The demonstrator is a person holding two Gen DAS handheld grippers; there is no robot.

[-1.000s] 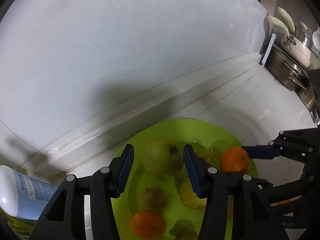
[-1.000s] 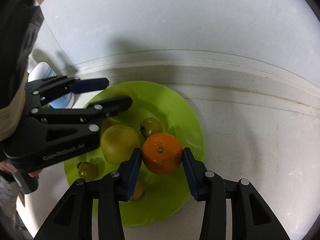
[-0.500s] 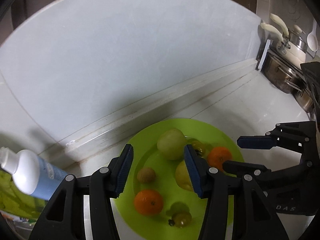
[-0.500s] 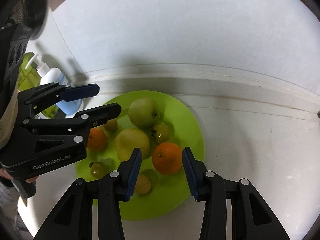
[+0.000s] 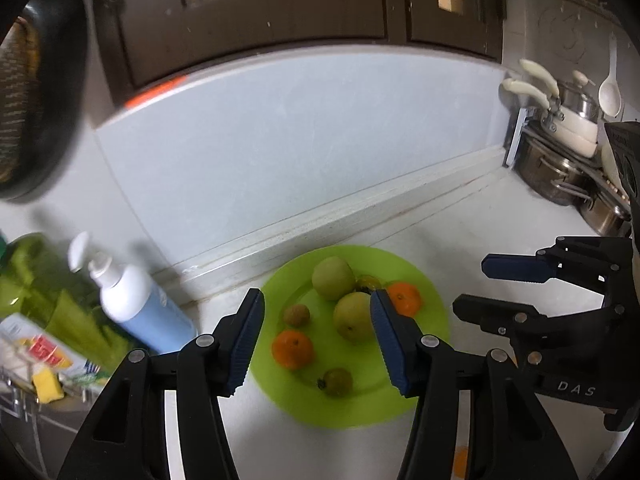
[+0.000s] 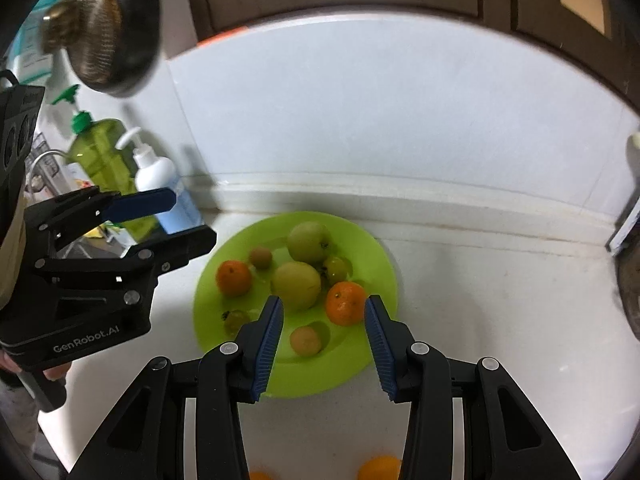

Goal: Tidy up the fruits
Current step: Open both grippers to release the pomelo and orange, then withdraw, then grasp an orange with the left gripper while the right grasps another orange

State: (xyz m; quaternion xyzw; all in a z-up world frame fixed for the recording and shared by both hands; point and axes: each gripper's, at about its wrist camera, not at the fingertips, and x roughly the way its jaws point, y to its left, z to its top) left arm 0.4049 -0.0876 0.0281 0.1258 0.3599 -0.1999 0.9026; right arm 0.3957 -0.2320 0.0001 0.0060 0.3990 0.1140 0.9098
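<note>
A lime green plate (image 5: 434, 322) (image 6: 376, 254) on the white counter holds two oranges (image 5: 292, 349) (image 6: 345, 303), two green apples (image 5: 333, 278) (image 6: 309, 241), small green tomatoes (image 5: 337, 381) and small brown fruits (image 6: 305, 341). My left gripper (image 5: 316, 342) is open and empty, raised above the plate's near side. My right gripper (image 6: 323, 344) is open and empty, above the plate's front; it also shows in the left wrist view (image 5: 496, 288). Another orange (image 6: 378, 468) lies on the counter below the right gripper.
A white and blue pump bottle (image 5: 136, 304) (image 6: 164, 184) and a green bottle (image 6: 100, 152) stand left of the plate. Steel pots (image 5: 560, 168) sit at the far right. A backsplash ledge (image 5: 320, 216) runs behind the plate, with dark cabinets above. A strainer (image 6: 104, 28) hangs upper left.
The right gripper has let go of the orange onto the plate. Both grippers have pulled back and up from the plate, so the fruits look smaller and more of the kitchen shows.
</note>
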